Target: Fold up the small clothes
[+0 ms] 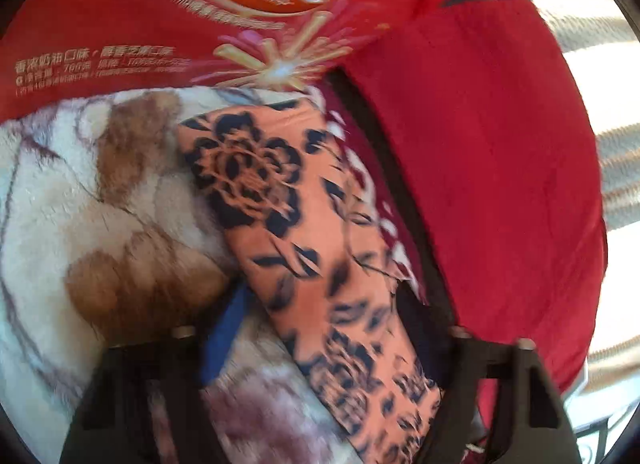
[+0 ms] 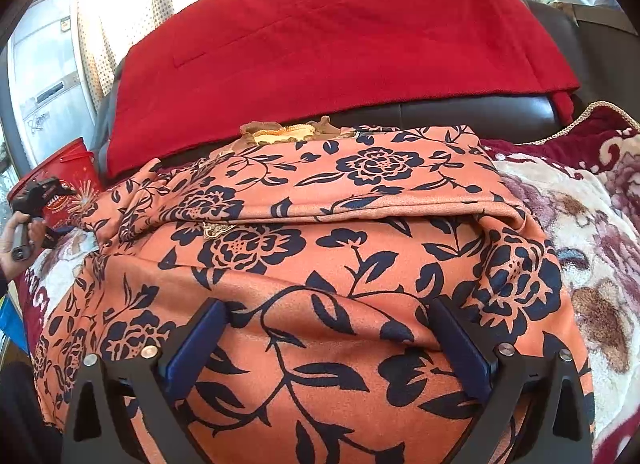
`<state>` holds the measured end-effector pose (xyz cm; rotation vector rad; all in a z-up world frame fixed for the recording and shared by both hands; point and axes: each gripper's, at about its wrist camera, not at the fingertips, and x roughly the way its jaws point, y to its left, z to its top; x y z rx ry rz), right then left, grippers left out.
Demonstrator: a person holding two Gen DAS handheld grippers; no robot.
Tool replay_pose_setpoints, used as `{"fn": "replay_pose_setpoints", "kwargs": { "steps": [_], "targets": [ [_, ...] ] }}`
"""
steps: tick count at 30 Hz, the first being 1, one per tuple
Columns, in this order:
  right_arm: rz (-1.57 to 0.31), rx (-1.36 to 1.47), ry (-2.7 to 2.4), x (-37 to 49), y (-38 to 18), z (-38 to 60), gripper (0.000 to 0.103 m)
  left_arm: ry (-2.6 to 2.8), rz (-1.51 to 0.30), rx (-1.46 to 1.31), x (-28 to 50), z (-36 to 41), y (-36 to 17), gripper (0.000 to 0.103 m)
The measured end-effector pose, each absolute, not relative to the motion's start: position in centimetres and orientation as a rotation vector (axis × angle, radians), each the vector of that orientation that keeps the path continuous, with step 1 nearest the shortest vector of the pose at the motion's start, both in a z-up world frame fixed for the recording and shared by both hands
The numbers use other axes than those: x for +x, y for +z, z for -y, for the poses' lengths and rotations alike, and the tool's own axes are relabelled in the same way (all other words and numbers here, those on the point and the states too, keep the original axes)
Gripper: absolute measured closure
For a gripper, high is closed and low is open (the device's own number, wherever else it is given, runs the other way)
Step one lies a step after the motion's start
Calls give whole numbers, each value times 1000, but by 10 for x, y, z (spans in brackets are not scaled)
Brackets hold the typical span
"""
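Observation:
An orange garment with dark blue flowers (image 2: 320, 232) lies spread on a plush blanket, its top part folded over. My right gripper (image 2: 328, 328) stands wide open just above the near part of it, blue pads (image 2: 200, 344) on either side of a bulge of cloth. In the blurred left wrist view a narrow strip of the same garment (image 1: 320, 232) runs between the fingers of my left gripper (image 1: 340, 328). Its blue pad (image 1: 224, 336) stands apart from the cloth. A hand holds that left gripper (image 2: 40, 196) at the garment's far left end.
A red printed tin (image 1: 240, 4) (image 2: 68, 180) stands at the left end. A folded red cloth (image 2: 320, 44) (image 1: 480, 164) lies over the black sofa back (image 2: 460, 112). The cream and brown plush blanket (image 2: 580, 244) (image 1: 80, 204) covers the seat. Curtains hang behind.

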<state>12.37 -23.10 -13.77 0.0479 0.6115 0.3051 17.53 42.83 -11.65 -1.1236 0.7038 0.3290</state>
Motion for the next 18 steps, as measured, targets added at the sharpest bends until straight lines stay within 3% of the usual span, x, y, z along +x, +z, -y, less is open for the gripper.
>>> {"fn": "replay_pose_setpoints", "kwargs": {
  "steps": [2, 6, 9, 13, 18],
  "targets": [
    [-612, 48, 305, 124, -138, 231, 0, 416, -773, -1080, 179, -434, -119, 97],
    [-612, 49, 306, 124, -138, 230, 0, 462, -807, -1012, 184, -435, -103, 98],
    [-613, 52, 308, 124, -138, 231, 0, 473, -761, -761, 188, -391, -43, 98],
    [-612, 67, 315, 125, -137, 234, 1, 331, -626, -493, 186, -288, 52, 98],
    [-601, 123, 335, 123, -136, 241, 1, 80, -518, -289, 177, -141, 119, 98]
  ]
}}
